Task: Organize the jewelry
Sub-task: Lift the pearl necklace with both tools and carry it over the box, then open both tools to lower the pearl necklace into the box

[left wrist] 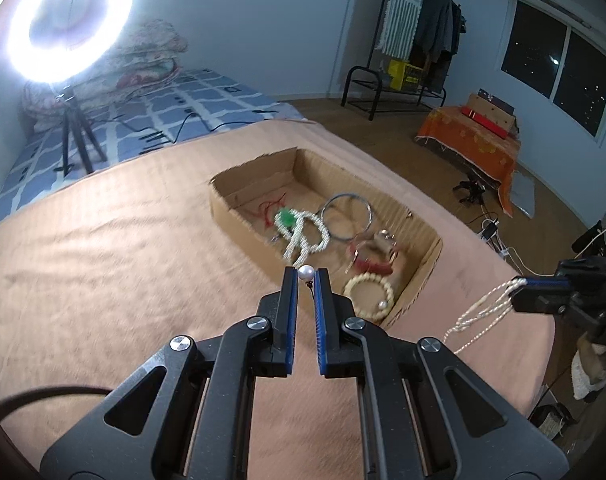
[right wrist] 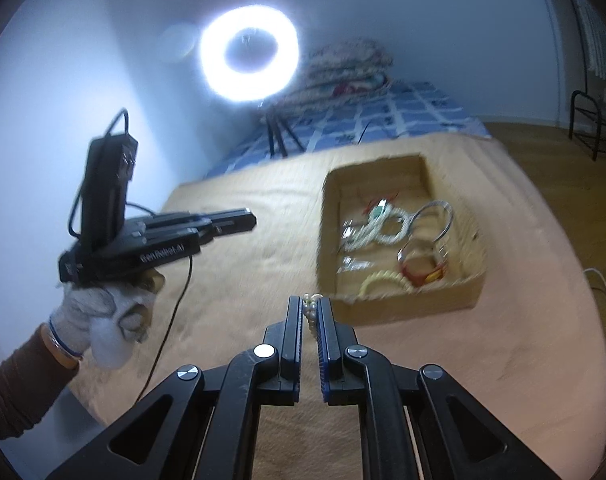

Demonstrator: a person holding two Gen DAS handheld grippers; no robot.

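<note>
The left gripper (left wrist: 306, 278) has its blue-ribbed jaws pinching a small round pearl (left wrist: 305, 272) on a thin dark pin — glossy, white, held right at the tips above the tan cloth (left wrist: 103, 260). The right gripper (right wrist: 309, 305) has its jaws pressed on a pearl strand (right wrist: 310, 312), a bunch of little off-white beads; in the left wrist view the strand (left wrist: 479, 312) hangs from those jaws at 3 o'clock in several thin loops, clear of the cloth.

The cloth is soft, faintly ribbed and lightly creased, spread over what looks like a bed. On it at about 1 o'clock of the left gripper sits a shallow cardboard box (left wrist: 231, 216) with rough, torn edges. Inside lie a knotted white bead chain (left wrist: 303, 236) with a green stone, a thin metal hoop (left wrist: 345, 216), a red bangle (left wrist: 369, 266), a cream bead bracelet (left wrist: 369, 292) and some red thread (left wrist: 269, 210). Motion blur softens these.

In the right wrist view a gloved hand (right wrist: 107, 320) with a brown sleeve holds the left gripper at 9 o'clock, a black cable trailing from it. A ring light (left wrist: 69, 20) on a tripod glares at 11 o'clock, before a blue checked sheet (left wrist: 183, 108) and folded quilts. A clothes rack (left wrist: 415, 40) and a dark window (left wrist: 555, 64) stand at 1 to 2 o'clock.
</note>
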